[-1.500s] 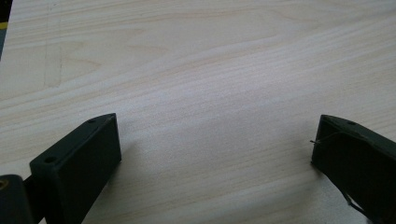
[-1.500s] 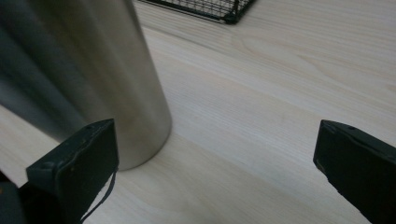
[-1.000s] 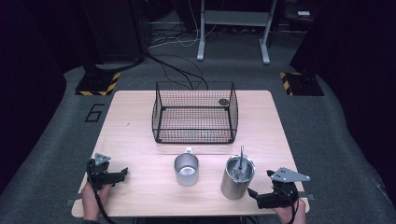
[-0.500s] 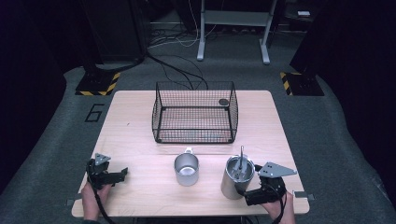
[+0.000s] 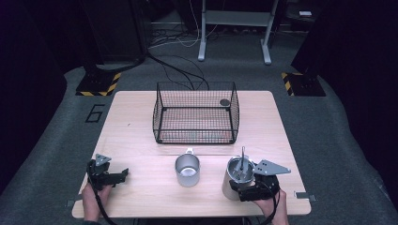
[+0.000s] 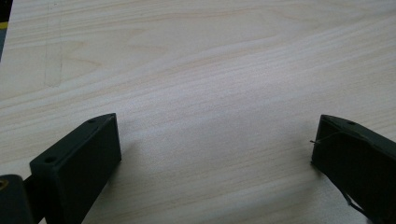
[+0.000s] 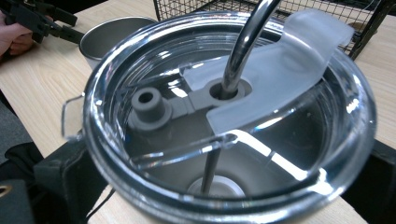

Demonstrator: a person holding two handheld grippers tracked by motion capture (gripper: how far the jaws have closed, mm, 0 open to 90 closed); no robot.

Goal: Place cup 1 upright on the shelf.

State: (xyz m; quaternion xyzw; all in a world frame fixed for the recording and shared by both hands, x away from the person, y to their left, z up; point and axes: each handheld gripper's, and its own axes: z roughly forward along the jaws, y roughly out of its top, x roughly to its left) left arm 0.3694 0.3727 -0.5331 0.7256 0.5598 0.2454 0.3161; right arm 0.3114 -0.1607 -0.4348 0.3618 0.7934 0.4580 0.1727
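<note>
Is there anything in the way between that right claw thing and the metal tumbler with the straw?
Nothing visible. The right gripper is already at the tumbler, its fingers on either side of the body below the clear lid. The mug stands apart to the tumbler's left.

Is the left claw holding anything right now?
No, the left claw stands wide open over bare table, with nothing between its jaws.
</note>
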